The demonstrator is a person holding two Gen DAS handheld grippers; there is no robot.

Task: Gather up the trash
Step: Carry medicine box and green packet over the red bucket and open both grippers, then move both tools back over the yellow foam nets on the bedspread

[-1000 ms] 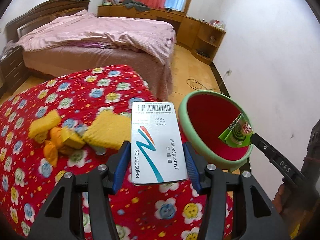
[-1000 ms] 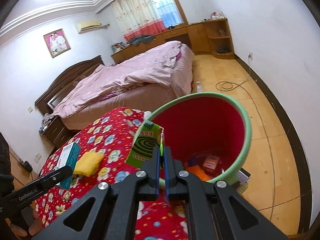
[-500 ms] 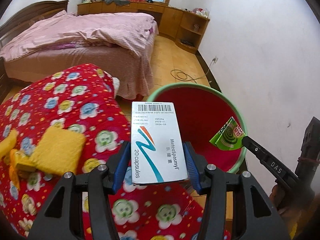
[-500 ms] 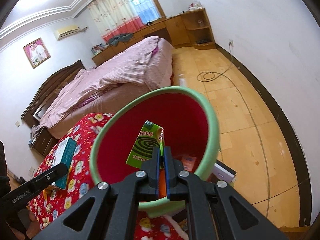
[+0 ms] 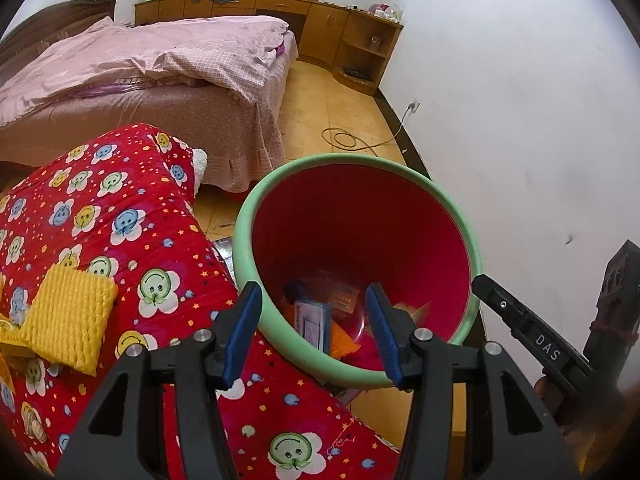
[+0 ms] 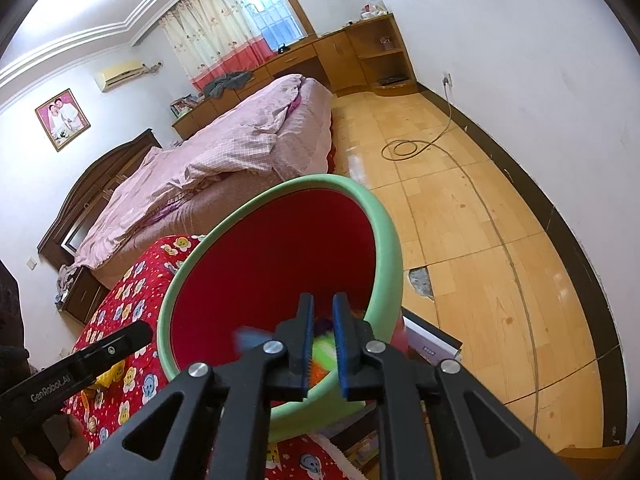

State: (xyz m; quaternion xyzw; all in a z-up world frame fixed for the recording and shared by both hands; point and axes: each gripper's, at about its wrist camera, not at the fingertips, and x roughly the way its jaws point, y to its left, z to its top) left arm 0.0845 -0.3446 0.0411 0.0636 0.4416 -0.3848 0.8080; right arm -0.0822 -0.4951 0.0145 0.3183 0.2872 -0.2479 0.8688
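A red bin with a green rim (image 5: 352,162) stands beside the red flowered cloth (image 5: 120,240); it also shows in the right wrist view (image 6: 384,232). My left gripper (image 5: 314,312) is open and empty above the bin's near rim. The white medicine box (image 5: 310,320) lies at the bottom among other trash. My right gripper (image 6: 322,320) is slightly open and empty over the bin; a blurred green packet (image 6: 322,354) shows between its fingers, inside the bin. The right gripper's finger (image 5: 520,316) shows at the right in the left wrist view.
Yellow foam nets (image 5: 66,320) lie on the cloth at the left. A bed with pink covers (image 5: 160,68) stands behind. A cable (image 5: 344,140) lies on the wooden floor. A white wall (image 5: 520,120) is on the right. Books (image 6: 432,340) lie beside the bin.
My left gripper opened and let go of the medicine box, which now lies in the bin. My right gripper opened and released the green packet into the bin. Both moved closer over the bin.
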